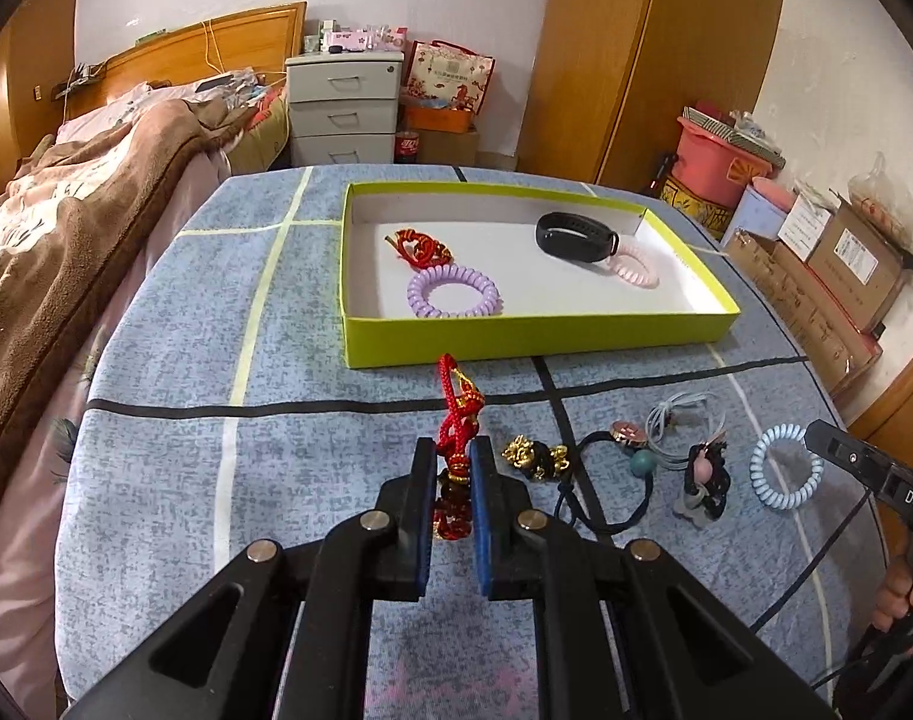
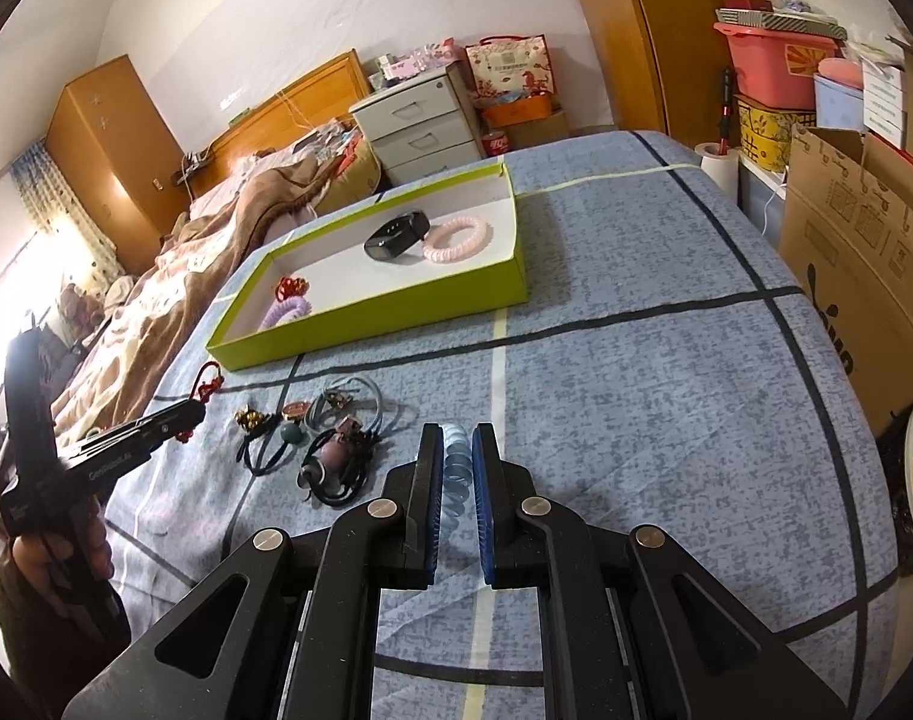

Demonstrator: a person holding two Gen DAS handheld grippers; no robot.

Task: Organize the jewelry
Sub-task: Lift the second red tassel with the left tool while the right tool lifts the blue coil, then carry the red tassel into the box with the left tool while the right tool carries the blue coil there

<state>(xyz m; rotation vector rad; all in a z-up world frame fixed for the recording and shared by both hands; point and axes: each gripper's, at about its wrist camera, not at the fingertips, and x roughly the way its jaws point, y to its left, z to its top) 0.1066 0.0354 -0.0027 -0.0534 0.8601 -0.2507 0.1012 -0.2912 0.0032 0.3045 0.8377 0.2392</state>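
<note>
Left gripper (image 1: 453,471) clenched on red knotted cord (image 1: 458,420); green box (image 1: 534,336) lies ahead of the jaws. Right gripper (image 2: 457,456) grasping blue coil hair tie (image 2: 456,471) between its jaws.

Both grippers are built of matte black plastic. On the left gripper (image 1: 453,468) and the right gripper (image 2: 457,453), flat black fingers (image 1: 423,498) lined with blue ribbed pads (image 2: 486,516) are seen, carried on angular linkage arms with triangular cut-outs. Round silver pivot pins (image 1: 377,521) are set at the joints. White lettering is printed on the handles. Bare skin is shown on the right hand (image 1: 897,597) and left hand (image 2: 66,552); a dark sleeve is seen below the left.
</note>
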